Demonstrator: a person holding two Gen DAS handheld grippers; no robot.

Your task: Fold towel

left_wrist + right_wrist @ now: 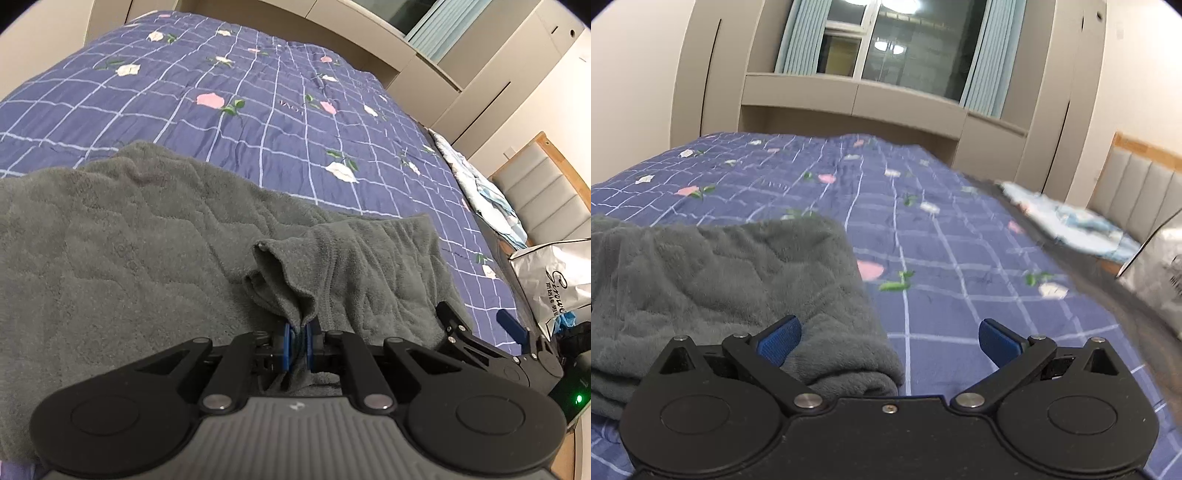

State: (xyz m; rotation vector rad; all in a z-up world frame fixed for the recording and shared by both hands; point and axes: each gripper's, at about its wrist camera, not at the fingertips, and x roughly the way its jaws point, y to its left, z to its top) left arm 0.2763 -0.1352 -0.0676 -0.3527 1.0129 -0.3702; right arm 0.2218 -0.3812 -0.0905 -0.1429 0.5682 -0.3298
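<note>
1. The grey towel is laid on the blue checked bedspread, at its near left part, already doubled into layers.
2. A bunched towel corner is clamped in the closed left gripper.
3. The right gripper is spread wide and empty, at the towel's right edge.
4. A further fold and smoothing are judged to remain.

fluffy matt grey cloth towel; smooth quilted cotton-like bedspread; glossy crinkled plastic bag.
</note>
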